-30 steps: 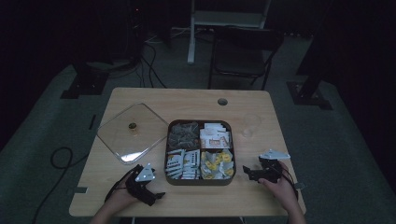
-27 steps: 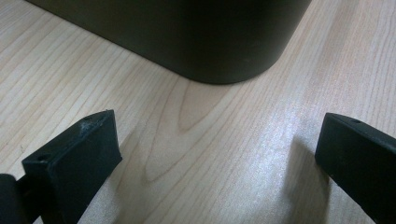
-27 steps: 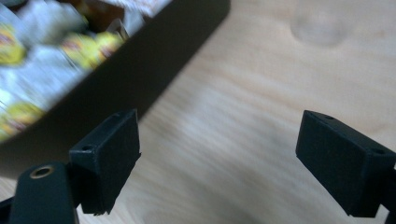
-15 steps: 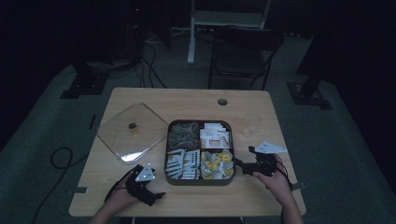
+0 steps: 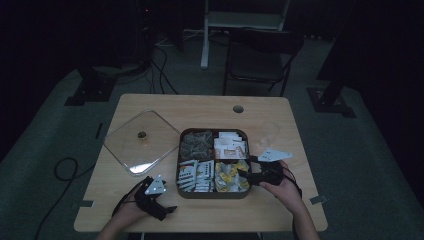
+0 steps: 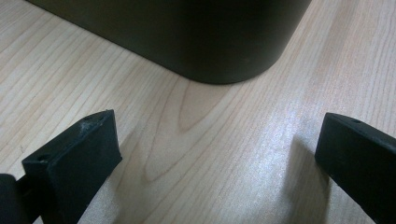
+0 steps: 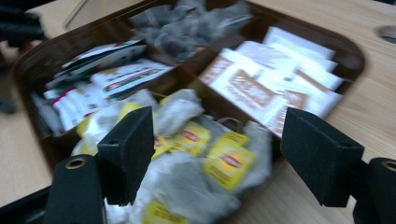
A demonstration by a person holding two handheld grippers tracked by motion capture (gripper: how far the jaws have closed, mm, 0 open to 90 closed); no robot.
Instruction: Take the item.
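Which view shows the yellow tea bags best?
The right gripper view: the yellow tea bags lie close, just past the open right tool, labels visible though blurred. The high view shows them small and dim; the left gripper view gives the tray's dark wall.

Your grippers: left gripper (image 5: 156, 202) & right gripper (image 5: 254, 176) both black w/ grey 3-cornered top plates, black cables; blocky matte jaws, brass-ringed screw holes near bases.
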